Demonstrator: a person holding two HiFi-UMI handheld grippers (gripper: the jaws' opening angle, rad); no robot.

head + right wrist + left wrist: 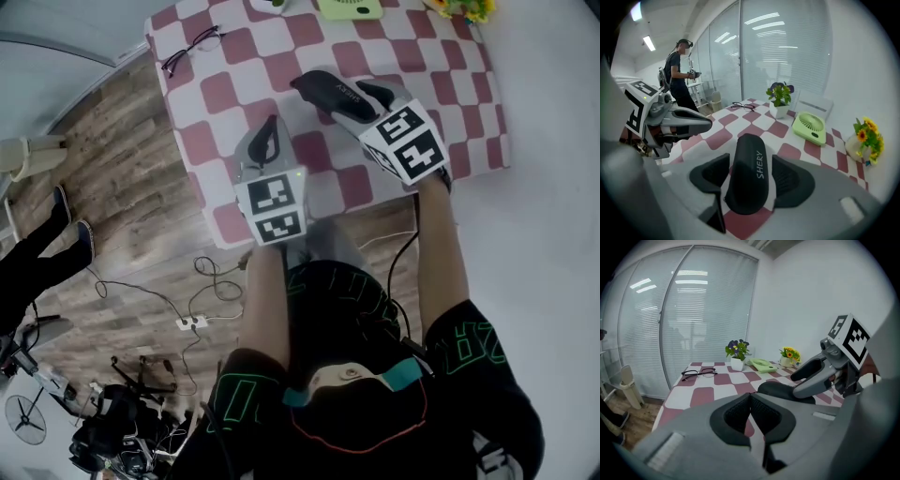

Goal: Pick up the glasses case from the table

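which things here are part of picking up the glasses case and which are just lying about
For the job: glasses case; right hand-held gripper, jaws open either side of it.

Lying about: spectacles; green fan; potted plant; yellow flowers; left hand-held gripper, shut and empty.

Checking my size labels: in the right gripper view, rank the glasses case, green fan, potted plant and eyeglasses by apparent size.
Largest: glasses case, though nearest the camera.
Next: green fan and potted plant, look alike, unranked.
Smallest: eyeglasses, farthest away.
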